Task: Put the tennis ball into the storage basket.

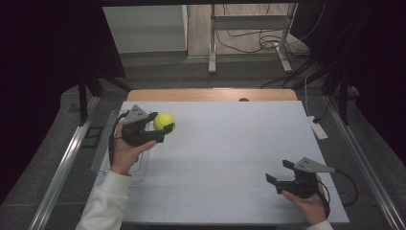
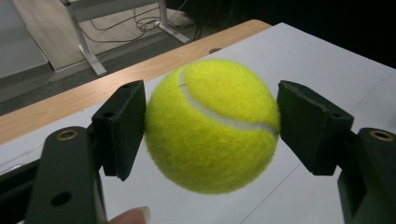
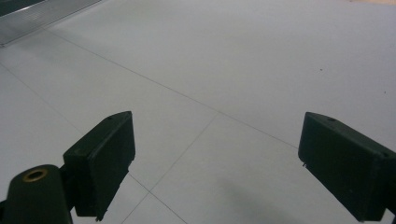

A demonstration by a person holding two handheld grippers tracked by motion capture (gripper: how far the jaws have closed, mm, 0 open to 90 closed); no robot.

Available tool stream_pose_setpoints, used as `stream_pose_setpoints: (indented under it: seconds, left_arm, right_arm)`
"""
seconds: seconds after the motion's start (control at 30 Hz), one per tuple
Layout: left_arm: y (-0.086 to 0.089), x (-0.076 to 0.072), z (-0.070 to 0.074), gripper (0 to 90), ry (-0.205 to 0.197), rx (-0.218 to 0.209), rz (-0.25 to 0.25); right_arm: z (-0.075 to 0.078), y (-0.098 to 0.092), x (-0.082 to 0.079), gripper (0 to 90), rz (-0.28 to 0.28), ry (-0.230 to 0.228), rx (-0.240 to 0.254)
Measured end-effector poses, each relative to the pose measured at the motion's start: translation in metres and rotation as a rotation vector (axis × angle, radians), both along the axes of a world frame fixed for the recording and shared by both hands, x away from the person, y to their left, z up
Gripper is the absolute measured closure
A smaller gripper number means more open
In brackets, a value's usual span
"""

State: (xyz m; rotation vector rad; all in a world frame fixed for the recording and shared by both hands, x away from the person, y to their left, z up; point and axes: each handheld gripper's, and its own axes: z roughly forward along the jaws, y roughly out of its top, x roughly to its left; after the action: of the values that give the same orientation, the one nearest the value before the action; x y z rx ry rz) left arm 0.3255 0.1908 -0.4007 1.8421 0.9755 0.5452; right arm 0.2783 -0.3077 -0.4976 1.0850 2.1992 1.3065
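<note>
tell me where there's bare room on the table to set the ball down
Most of the white table is bare: the whole middle stretch between the left tongs, which hold the tennis ball, and the open right tongs. The far right part is free too. The clear tray crowds the left edge.

Your tennis ball (image 1: 163, 121) is yellow-green felt with a white curved seam (image 2: 219, 116). It sits clamped between the jaws of your left tool (image 1: 164, 127), raised off the worktop (image 1: 230, 143) at about 10 o'clock.
</note>
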Motion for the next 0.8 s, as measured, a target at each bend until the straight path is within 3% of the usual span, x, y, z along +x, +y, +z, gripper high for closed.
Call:
stream_pose_setpoints:
  seconds: [0.8]
  left_arm:
    - [0.014,0.004,-0.002,27.4,0.002,-0.018,0.039]
  right_arm:
    - [0.0,0.0,0.0,10.9,0.0,0.0,0.001]
